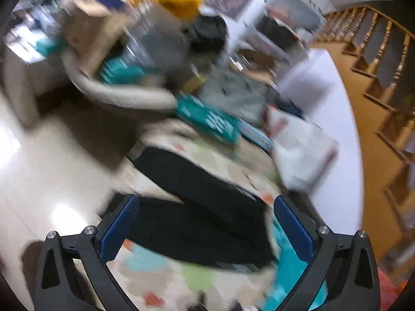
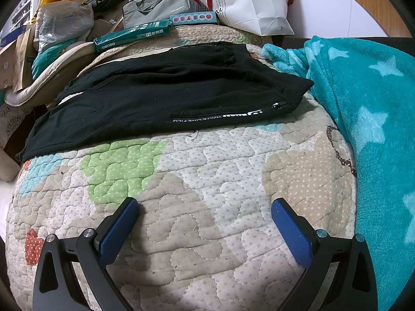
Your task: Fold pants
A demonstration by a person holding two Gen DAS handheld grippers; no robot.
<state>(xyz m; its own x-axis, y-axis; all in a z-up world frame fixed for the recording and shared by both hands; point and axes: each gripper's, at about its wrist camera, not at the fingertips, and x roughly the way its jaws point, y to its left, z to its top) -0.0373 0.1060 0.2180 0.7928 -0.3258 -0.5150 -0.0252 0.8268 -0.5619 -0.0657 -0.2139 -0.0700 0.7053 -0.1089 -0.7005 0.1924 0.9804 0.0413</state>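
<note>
Pants lie flat on quilt, far of right gripper — legs apparently laid together lengthwise, cross folds left. Both grippers spread, empty; left gripper over pants, view blurred.

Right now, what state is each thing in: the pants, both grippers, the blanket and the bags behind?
Pants: lying flat on the quilt, folded lengthwise, not gripped.
Left gripper: open, over the pants, holding nothing; view blurred.
Right gripper: open, empty, over bare quilt, short of the pants.
Teal blanket: bunched beside the pants.
White paper bag: tilted.
Grey bag: lying on the clutter; zip not readable.
</note>
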